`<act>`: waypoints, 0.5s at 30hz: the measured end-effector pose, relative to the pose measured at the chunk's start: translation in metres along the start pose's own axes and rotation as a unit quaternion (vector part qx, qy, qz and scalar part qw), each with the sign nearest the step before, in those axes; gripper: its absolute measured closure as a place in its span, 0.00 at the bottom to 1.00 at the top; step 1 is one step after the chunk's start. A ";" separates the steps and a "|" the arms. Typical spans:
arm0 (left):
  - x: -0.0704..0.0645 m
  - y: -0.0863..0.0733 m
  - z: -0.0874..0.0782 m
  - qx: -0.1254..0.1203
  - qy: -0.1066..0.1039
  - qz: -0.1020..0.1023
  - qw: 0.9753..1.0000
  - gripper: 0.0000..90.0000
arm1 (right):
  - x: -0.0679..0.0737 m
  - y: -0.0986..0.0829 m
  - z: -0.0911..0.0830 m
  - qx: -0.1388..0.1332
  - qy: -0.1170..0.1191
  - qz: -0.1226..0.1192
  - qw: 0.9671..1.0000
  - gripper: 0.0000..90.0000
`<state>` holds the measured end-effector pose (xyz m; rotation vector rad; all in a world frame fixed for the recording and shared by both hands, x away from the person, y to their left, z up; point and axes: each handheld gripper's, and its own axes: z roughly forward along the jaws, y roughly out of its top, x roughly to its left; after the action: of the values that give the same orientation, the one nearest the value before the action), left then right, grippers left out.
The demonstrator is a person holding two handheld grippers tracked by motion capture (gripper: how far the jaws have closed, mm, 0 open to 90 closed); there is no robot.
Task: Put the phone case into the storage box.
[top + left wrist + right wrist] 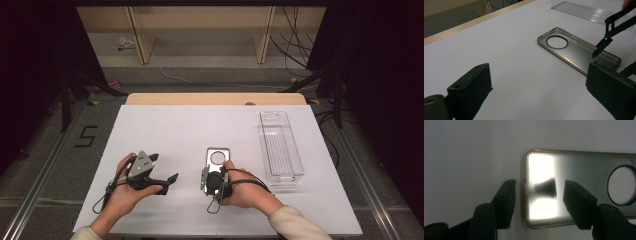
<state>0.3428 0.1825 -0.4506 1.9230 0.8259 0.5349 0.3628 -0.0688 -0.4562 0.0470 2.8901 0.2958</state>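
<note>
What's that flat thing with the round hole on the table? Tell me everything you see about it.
It looks like a phone case: a thin, glossy, see-through shell with a raised, slightly tinted rim, rounded corners and one large round camera hole at its far end. It lies flat, open side up, on the white table. The right gripper straddles its near short edge, jaws open.

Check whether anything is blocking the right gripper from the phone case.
Nothing visible does. The right gripper hangs open right over the end of the phone case, one jaw outside its short edge and one above its inside, with bare table around.
</note>
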 end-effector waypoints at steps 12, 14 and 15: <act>0.000 0.000 0.000 0.000 0.000 0.000 1.000 0.07 | -0.001 0.004 0.002 0.016 0.016 -0.017 1.000 0.64; 0.000 0.000 0.000 0.000 -0.001 0.000 1.000 0.07 | -0.001 0.005 0.002 0.018 0.016 -0.018 1.000 0.65; 0.000 0.000 0.000 0.000 -0.001 0.000 1.000 0.07 | -0.001 0.005 0.002 0.018 0.017 -0.019 1.000 0.66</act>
<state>0.3426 0.1822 -0.4508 1.9234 0.8259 0.5330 0.3647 -0.0634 -0.4570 -0.0076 2.9257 0.2401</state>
